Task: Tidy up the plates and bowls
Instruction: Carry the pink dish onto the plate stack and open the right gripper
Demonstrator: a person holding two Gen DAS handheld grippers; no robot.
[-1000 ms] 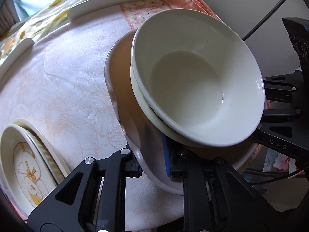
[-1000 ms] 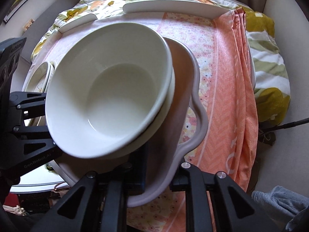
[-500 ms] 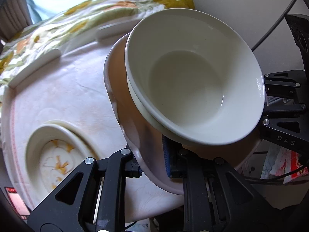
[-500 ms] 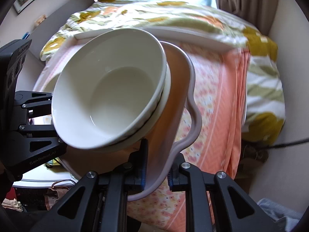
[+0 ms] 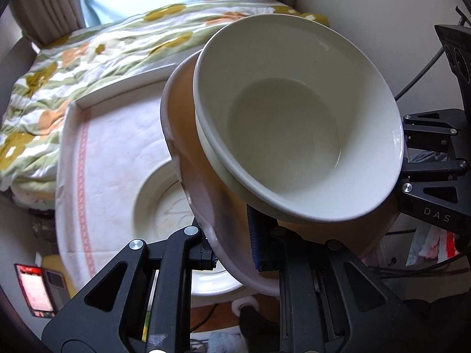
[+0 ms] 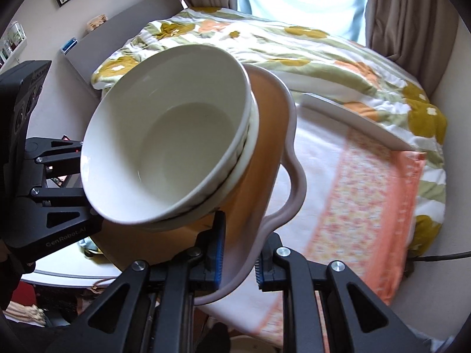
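A large pale pink wavy-rimmed plate (image 5: 203, 206) (image 6: 291, 176) is held in the air between both grippers. Two stacked white bowls (image 5: 294, 123) (image 6: 167, 153) sit on it. My left gripper (image 5: 232, 250) is shut on the plate's left rim. My right gripper (image 6: 238, 261) is shut on its right rim. Below, a stack of cream plates with a yellow flower pattern (image 5: 159, 203) rests on the table, partly hidden by the held plate.
The table (image 5: 103, 153) carries a white floral cloth with an orange patterned end (image 6: 368, 194). A bed with a flowered quilt (image 6: 294, 41) lies behind it, under a curtained window. A phone (image 5: 35, 291) lies low at the left.
Both grippers have lifted the plate with the bowls higher and carried it left, over the cream plate stack. The views now look more toward the bed and window.
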